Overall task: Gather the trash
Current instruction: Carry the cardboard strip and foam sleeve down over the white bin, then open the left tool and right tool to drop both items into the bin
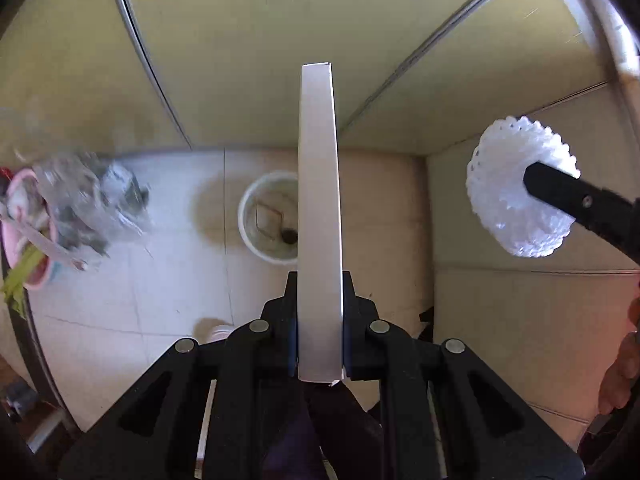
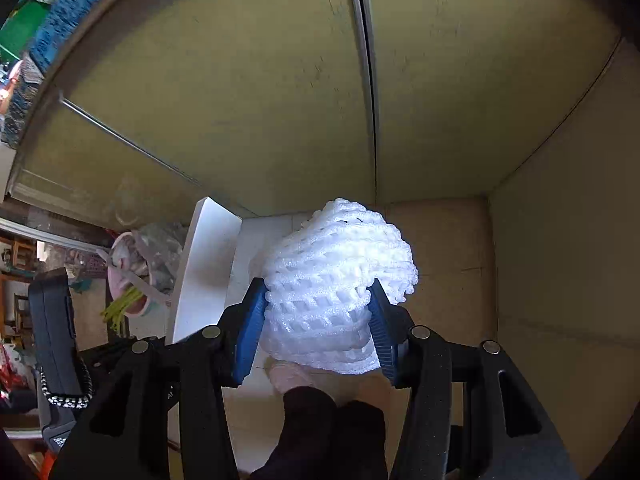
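The left hand-held gripper [image 1: 320, 320] clamps a white box [image 1: 319, 208], the right hand-held gripper [image 2: 316, 320] a foam net [image 2: 340, 280], above a white bin [image 1: 264, 216].

There are no words or numbers to read here. The white box [image 1: 319, 216] at 12 o'clock looks blank.

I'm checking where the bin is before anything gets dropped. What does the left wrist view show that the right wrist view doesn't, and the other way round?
Only the left wrist view shows the white bin on the floor, partly hidden behind the white box held in the left tool.

Only the right wrist view shows the right tool and its blue pads squeezing the foam net.

Both show the box, the foam net and the pink bowl of scraps.
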Action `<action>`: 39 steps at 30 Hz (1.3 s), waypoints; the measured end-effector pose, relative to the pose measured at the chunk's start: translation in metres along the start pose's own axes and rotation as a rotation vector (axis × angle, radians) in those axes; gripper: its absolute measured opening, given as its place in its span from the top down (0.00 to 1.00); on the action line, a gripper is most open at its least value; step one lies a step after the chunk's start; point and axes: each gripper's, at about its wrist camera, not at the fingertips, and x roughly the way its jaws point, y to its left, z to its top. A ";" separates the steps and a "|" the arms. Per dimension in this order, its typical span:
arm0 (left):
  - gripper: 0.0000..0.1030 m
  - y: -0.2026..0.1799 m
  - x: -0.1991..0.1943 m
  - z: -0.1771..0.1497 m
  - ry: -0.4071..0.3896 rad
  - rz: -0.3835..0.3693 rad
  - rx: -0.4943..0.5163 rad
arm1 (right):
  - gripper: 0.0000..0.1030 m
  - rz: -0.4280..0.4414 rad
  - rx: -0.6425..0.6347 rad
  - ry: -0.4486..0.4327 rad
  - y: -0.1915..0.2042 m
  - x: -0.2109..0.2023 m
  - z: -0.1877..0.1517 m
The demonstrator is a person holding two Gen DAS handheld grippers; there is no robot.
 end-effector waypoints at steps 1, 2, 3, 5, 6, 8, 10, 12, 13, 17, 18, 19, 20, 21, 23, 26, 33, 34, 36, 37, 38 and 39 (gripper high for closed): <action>0.85 0.005 0.022 -0.001 0.020 -0.003 -0.004 | 0.55 0.000 0.006 0.014 -0.005 0.017 -0.001; 0.85 0.009 0.042 -0.002 0.038 -0.002 -0.004 | 0.55 0.001 0.010 0.028 -0.010 0.034 -0.002; 0.85 0.013 0.059 -0.003 0.051 0.001 -0.003 | 0.55 0.004 0.014 0.042 -0.015 0.052 -0.003; 0.85 0.022 0.098 -0.003 0.080 0.002 -0.009 | 0.55 0.010 0.020 0.066 -0.021 0.084 -0.006; 0.85 0.026 0.114 -0.004 0.092 0.001 -0.016 | 0.55 0.012 0.021 0.075 -0.022 0.097 -0.006; 0.85 0.036 0.148 -0.004 0.121 -0.006 -0.041 | 0.55 0.013 0.020 0.093 -0.022 0.126 -0.007; 0.85 0.046 0.176 -0.003 0.142 -0.022 -0.066 | 0.55 0.021 0.019 0.109 -0.021 0.151 -0.006; 0.85 0.056 0.200 -0.002 0.157 -0.044 -0.096 | 0.55 0.026 0.013 0.121 -0.021 0.174 -0.007; 0.85 0.059 0.209 -0.002 0.160 -0.052 -0.106 | 0.55 0.028 0.010 0.126 -0.020 0.184 -0.004; 0.85 0.068 0.245 0.002 0.167 -0.051 -0.133 | 0.53 0.039 -0.007 0.144 -0.013 0.218 -0.004; 0.85 0.070 0.250 0.002 0.171 -0.055 -0.139 | 0.52 0.037 -0.016 0.146 -0.011 0.225 -0.004; 0.84 0.073 0.256 0.003 0.173 -0.050 -0.141 | 0.51 0.040 -0.024 0.149 -0.011 0.229 -0.003; 0.84 0.074 0.261 0.004 0.171 -0.038 -0.137 | 0.50 0.044 -0.031 0.157 -0.011 0.233 -0.003; 0.84 0.074 0.264 0.004 0.169 -0.027 -0.131 | 0.50 0.048 -0.036 0.166 -0.009 0.236 -0.003; 0.82 0.079 0.267 0.003 0.164 -0.023 -0.124 | 0.48 0.059 -0.035 0.178 -0.017 0.241 -0.003; 0.73 0.088 0.264 0.000 0.154 -0.019 -0.132 | 0.43 0.075 -0.029 0.194 -0.021 0.241 -0.003; 0.71 0.086 0.230 0.006 0.131 0.001 -0.144 | 0.42 0.085 -0.027 0.221 -0.014 0.227 0.001; 0.71 0.084 0.219 0.007 0.124 0.001 -0.141 | 0.41 0.089 -0.029 0.221 -0.013 0.223 0.002; 0.71 0.080 0.198 0.008 0.108 0.008 -0.133 | 0.34 0.090 -0.039 0.219 -0.010 0.211 0.004; 0.70 0.078 0.187 0.008 0.099 0.012 -0.131 | 0.34 0.089 -0.044 0.220 -0.007 0.208 0.005; 0.70 0.077 0.175 0.009 0.087 0.016 -0.130 | 0.34 0.088 -0.048 0.224 -0.005 0.203 0.006; 0.69 0.077 0.165 0.010 0.077 0.019 -0.131 | 0.34 0.089 -0.052 0.229 -0.003 0.198 0.007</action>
